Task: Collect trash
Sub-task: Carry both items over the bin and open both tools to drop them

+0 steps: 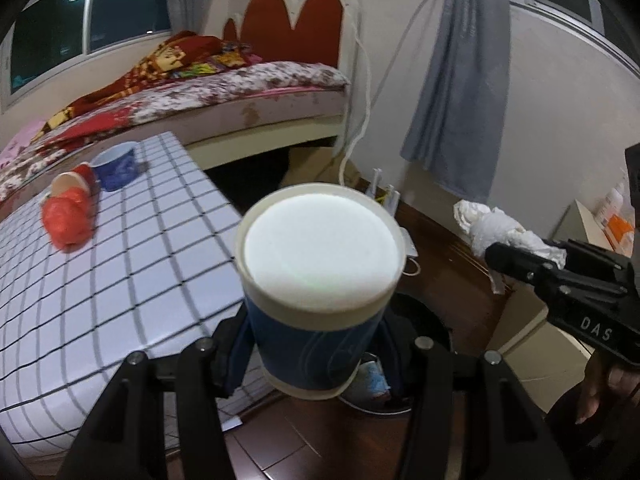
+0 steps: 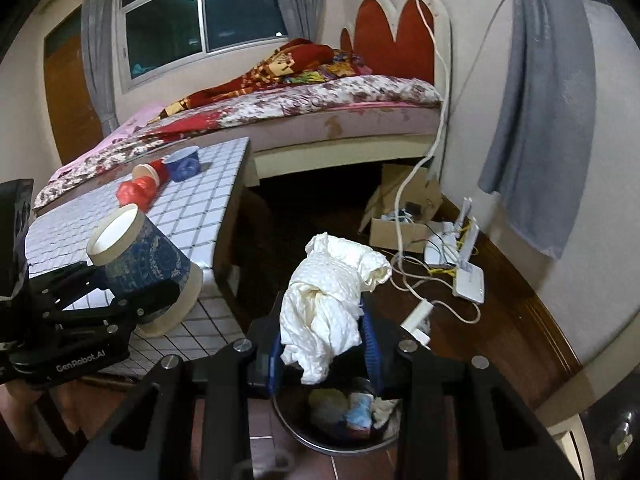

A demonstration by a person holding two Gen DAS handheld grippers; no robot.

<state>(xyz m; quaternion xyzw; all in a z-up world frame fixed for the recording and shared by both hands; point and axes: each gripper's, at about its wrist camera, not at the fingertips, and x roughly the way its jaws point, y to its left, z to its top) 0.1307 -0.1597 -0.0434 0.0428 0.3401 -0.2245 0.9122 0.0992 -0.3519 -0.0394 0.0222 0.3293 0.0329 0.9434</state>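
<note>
My left gripper (image 1: 316,344) is shut on a blue paper cup (image 1: 316,312), held bottom-up over a dark trash bin (image 1: 424,312). It also shows in the right wrist view, where the left gripper (image 2: 132,300) holds the blue paper cup (image 2: 148,260) beside the table edge. My right gripper (image 2: 322,344) is shut on a crumpled white tissue wad (image 2: 328,292) above the trash bin (image 2: 336,436), which holds several scraps. In the left wrist view the right gripper (image 1: 516,256) holds the tissue wad (image 1: 496,228).
A checked table (image 1: 120,272) carries a red plastic bag (image 1: 70,216), a red cup (image 1: 76,180) and a blue cup (image 1: 118,164). Behind is a bed (image 2: 320,108). A cardboard box (image 2: 400,220), router (image 2: 468,276) and cables lie on the wooden floor.
</note>
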